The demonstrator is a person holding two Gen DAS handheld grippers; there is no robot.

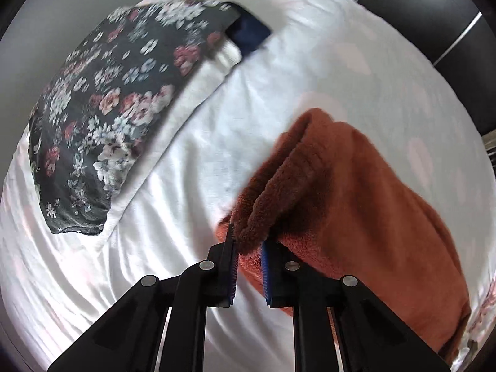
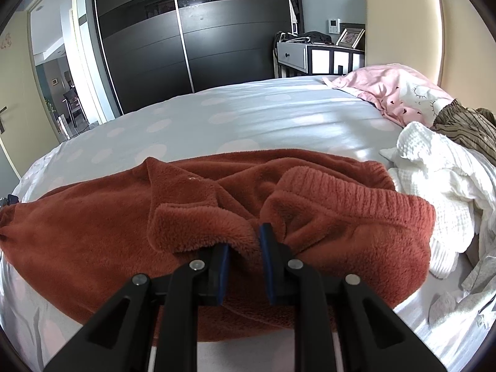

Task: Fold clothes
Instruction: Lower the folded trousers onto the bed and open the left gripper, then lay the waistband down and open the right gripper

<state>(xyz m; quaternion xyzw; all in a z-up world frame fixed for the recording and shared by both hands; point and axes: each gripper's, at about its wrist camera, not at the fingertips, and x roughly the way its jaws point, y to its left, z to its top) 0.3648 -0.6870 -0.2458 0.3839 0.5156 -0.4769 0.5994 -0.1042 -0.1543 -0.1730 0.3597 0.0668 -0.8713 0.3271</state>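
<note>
A rust-brown fleece garment (image 2: 93,223) lies spread across the pale spotted bed cover (image 2: 248,111), its ribbed hem bunched toward the right. In the right wrist view my right gripper (image 2: 245,238) is shut on a fold of this fleece near its front edge. From above, in the left wrist view, my left gripper (image 1: 248,237) pinches a raised ridge of the same fleece garment (image 1: 356,192) between its blue pads, at the garment's left end. The part of the fabric under each set of fingers is hidden.
A dark floral garment (image 1: 102,117) lies folded on a white one (image 1: 198,93), with a navy item (image 1: 251,35) behind. A white waffle cloth (image 2: 434,192), a pink garment (image 2: 387,93), brown striped clothes (image 2: 465,127) and a grey piece (image 2: 477,272) lie at the right. A dark wardrobe (image 2: 192,46) stands beyond the bed.
</note>
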